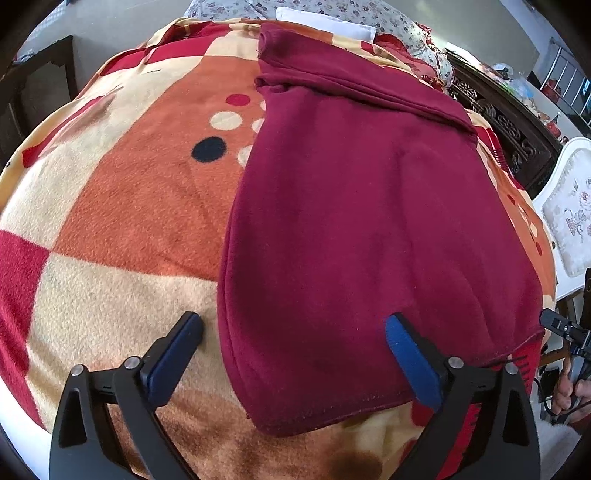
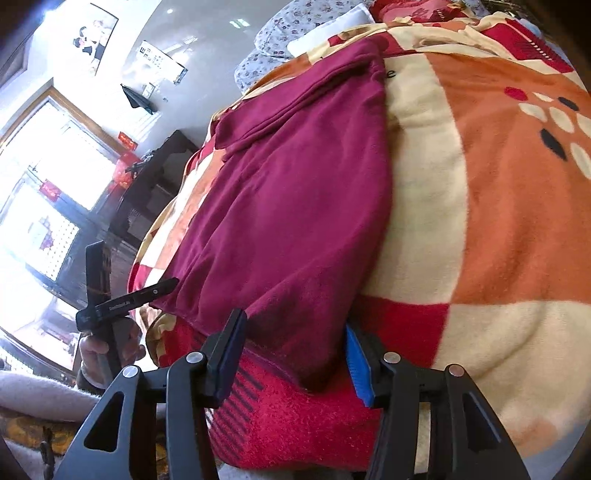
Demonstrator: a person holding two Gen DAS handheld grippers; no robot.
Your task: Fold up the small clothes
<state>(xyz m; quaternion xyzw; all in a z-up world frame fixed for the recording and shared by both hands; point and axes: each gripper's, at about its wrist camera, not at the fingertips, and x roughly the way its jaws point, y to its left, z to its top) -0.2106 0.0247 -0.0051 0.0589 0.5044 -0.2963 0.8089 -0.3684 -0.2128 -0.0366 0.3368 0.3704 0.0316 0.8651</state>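
Observation:
A maroon fleece garment (image 1: pixel 369 221) lies folded flat on a patterned blanket (image 1: pixel 129 206), its collar end at the far side. My left gripper (image 1: pixel 291 325) stands wide open over the garment's near left edge. One finger is above the blanket and the other above the cloth, and neither grips it. In the right wrist view the same garment (image 2: pixel 288 206) runs away from me. My right gripper (image 2: pixel 293 332) is open, with the garment's near corner lying loose between its blue pads (image 2: pixel 356 358).
A hand (image 2: pixel 99 350) holds a black device (image 2: pixel 125 299) at the bed's edge, beside the garment's other near corner; the device (image 1: pixel 565 328) also shows in the left wrist view. Dark carved furniture (image 1: pixel 509 125) and a white cushioned chair (image 1: pixel 569 214) stand beyond that edge. Floral bedding (image 1: pixel 332 11) lies at the far end.

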